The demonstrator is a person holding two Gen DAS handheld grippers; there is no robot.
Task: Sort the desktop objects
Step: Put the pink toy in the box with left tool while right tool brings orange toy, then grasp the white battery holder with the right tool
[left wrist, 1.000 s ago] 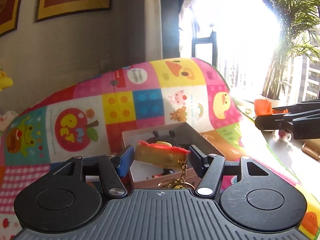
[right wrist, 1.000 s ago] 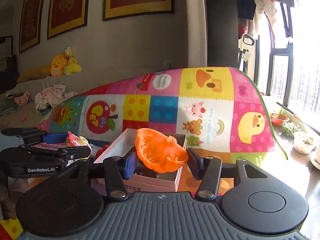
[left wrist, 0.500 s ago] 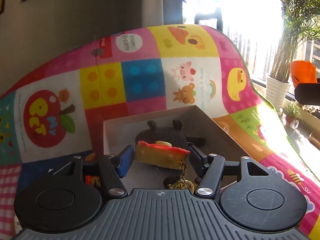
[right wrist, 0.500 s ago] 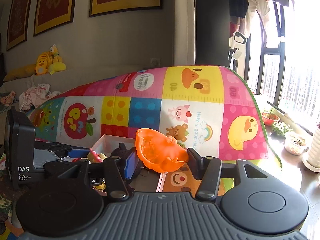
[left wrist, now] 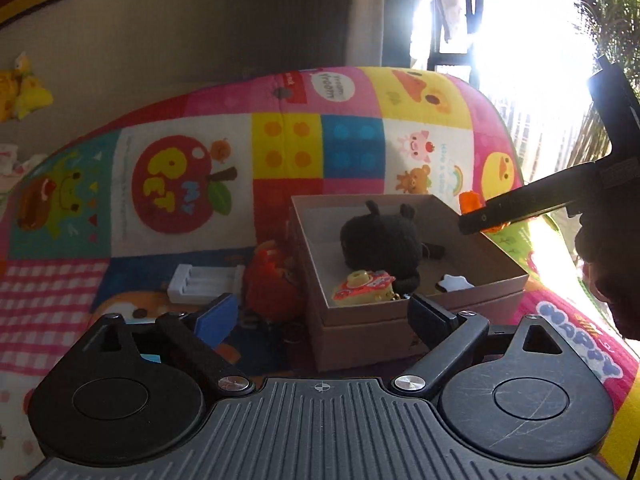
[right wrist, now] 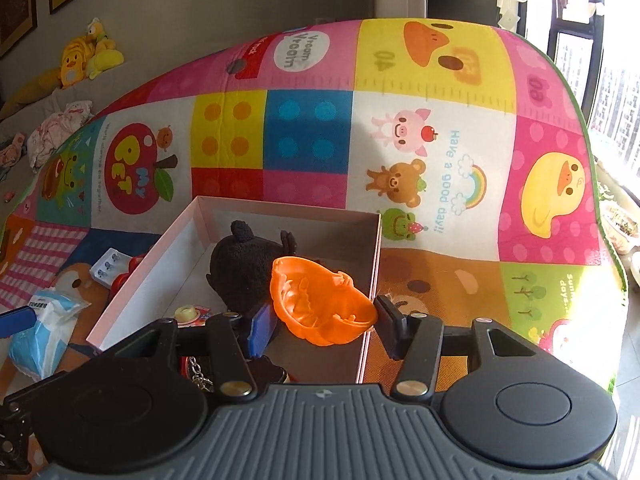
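— Orange plastic, that toy [right wrist: 320,304]: my right claw [right wrist: 320,322] was clamped on it, jaws easing apart by a hair, over the near right corner of the cardboard box [right wrist: 152,276]. It hung close to the right wall, so a sloppy release could have tipped it out onto the play mat [right wrist: 440,280].

— And your left?

— My left claw [left wrist: 320,316] was spreading wide with nothing between the jaws. The cheese keychain [left wrist: 362,288] lay inside the box, against the black plush [left wrist: 380,240].

— Anything you couldn't read?

— Window glare washed out the far right. The red thing [left wrist: 272,284] left of the box was possibly another toy; I couldn't tell. My own claw hid the box's near wall.
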